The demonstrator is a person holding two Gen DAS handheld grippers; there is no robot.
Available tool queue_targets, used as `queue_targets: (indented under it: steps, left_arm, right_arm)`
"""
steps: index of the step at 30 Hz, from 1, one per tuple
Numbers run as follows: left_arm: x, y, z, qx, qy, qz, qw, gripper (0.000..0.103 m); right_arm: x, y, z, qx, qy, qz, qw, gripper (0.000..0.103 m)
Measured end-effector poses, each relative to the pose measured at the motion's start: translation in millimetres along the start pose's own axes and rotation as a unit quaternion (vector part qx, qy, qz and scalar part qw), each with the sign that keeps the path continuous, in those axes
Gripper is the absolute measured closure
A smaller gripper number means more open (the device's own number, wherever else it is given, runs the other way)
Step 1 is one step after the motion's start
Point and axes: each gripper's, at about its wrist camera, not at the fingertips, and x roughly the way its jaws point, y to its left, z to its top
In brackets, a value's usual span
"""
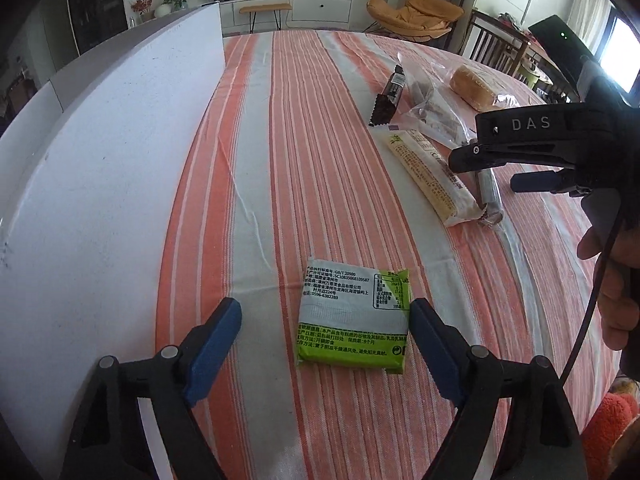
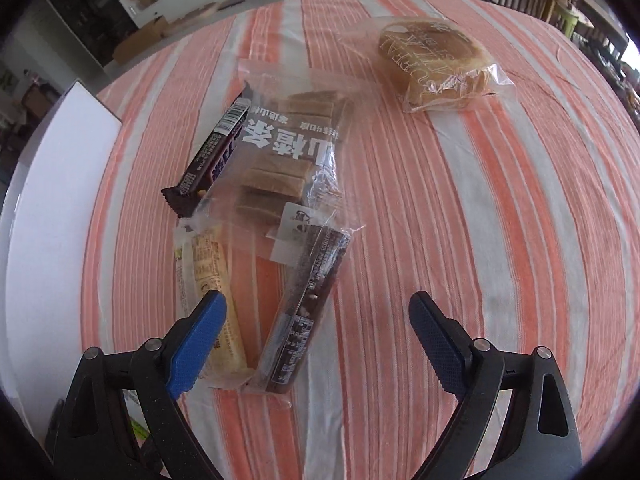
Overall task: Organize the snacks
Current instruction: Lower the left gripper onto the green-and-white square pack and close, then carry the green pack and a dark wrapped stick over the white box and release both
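A green and white snack packet (image 1: 354,320) lies flat on the striped tablecloth (image 1: 320,120). My left gripper (image 1: 325,312) hovers over it, open, with the packet between its blue pads; the right pad is close to the packet's edge, the left pad well apart. My right gripper (image 2: 317,300) stands open above a dark brown wrapped bar (image 2: 304,312), beside a long yellow pack (image 2: 216,280). Beyond lie a clear bag of brown strips (image 2: 288,152), a dark chocolate bar (image 2: 216,148) and a bagged bread bun (image 2: 432,68). The left wrist view shows the right gripper (image 1: 484,172) over that cluster.
A white box (image 1: 100,200) stands along the left side of the table, also seen as the white box (image 2: 52,184) in the right wrist view. A person's hand (image 1: 612,280) holds the right gripper. Chairs and a TV cabinet stand beyond the table's far edge.
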Motion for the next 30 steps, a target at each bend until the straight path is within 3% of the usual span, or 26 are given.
queue_targets:
  steps: [2, 4, 5, 6, 10, 14, 18, 21, 25, 30]
  left_arm:
    - [2, -8, -2, 0.026, -0.001, 0.017, 0.9995, 0.02]
    - [-2, -12, -5, 0.032, -0.013, 0.009, 0.9993, 0.032]
    - [-4, -13, -5, 0.035, -0.018, 0.005, 0.9992, 0.051]
    - [-6, -14, -6, 0.036, -0.02, 0.004, 0.9991, 0.053]
    - [-16, -5, -11, -0.005, -0.02, -0.062, 0.9978, 0.053]
    - [-40, -3, -16, -0.046, -0.029, -0.137, 0.9891, 0.053]
    - [-84, -1, -19, -0.067, -0.052, -0.194, 0.9772, 0.053]
    - [-127, 18, -15, -0.079, -0.086, -0.216, 0.9694, 0.053]
    - [-184, 71, -13, -0.099, -0.147, -0.171, 0.9693, 0.053]
    - [-213, 162, -31, -0.162, -0.176, -0.046, 0.9698, 0.053]
  right_arm:
    - [1, 10, -5, -0.026, -0.003, -0.026, 0.999, 0.03]
    - [-3, 19, -12, -0.076, -0.004, -0.049, 0.996, 0.075]
    - [-6, 16, -15, -0.082, 0.002, -0.039, 0.996, 0.081]
    - [-9, 9, -18, -0.075, 0.009, -0.029, 0.997, 0.085]
    - [-40, -28, -40, -0.026, -0.001, 0.046, 0.999, 0.085]
    - [-64, -72, -66, 0.067, -0.011, 0.155, 0.986, 0.085]
    - [-73, -90, -82, 0.102, -0.01, 0.17, 0.98, 0.085]
    - [-92, -72, -81, 0.1, -0.019, 0.203, 0.974, 0.085]
    - [-140, 11, -73, 0.021, -0.036, 0.269, 0.962, 0.085]
    - [-187, 137, -76, -0.092, -0.04, 0.348, 0.932, 0.085]
